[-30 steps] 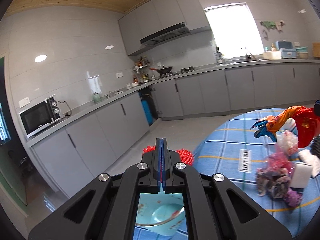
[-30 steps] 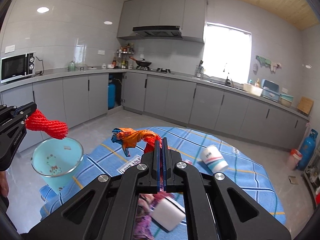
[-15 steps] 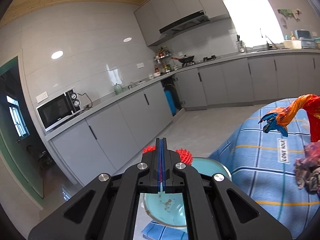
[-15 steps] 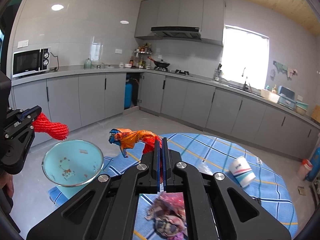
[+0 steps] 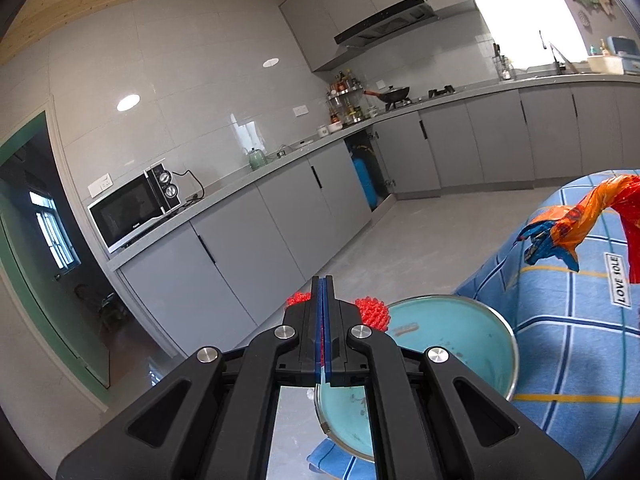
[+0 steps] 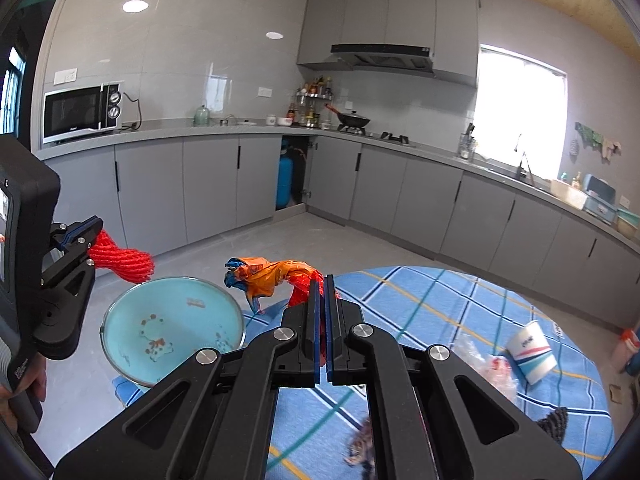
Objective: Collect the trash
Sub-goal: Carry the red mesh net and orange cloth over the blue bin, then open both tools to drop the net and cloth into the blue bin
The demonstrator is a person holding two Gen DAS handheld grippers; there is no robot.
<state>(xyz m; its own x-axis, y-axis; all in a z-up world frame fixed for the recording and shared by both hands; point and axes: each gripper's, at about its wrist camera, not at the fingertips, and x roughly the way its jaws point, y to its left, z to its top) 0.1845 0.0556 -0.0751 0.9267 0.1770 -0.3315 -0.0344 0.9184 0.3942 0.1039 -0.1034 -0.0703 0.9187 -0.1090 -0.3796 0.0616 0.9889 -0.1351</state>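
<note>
My left gripper is shut on a red foam net, which in the right wrist view hangs as a red foam net from the left gripper just above the rim of a light blue bin. My right gripper is shut on an orange, red and blue wrapper that trails out to the left above the table edge, to the right of the bin. In the left wrist view the bin sits below and right of my fingers, and the wrapper hangs at the right.
A round table with a blue checked cloth holds a tipped paper cup, a clear plastic scrap and other litter. Grey cabinets line the walls, with a microwave on the counter. A person's hand holds the left gripper.
Both grippers have swung left toward the bin. The bin has come out from under the left fingers to their right, and the table litter has slid out of the left view.
</note>
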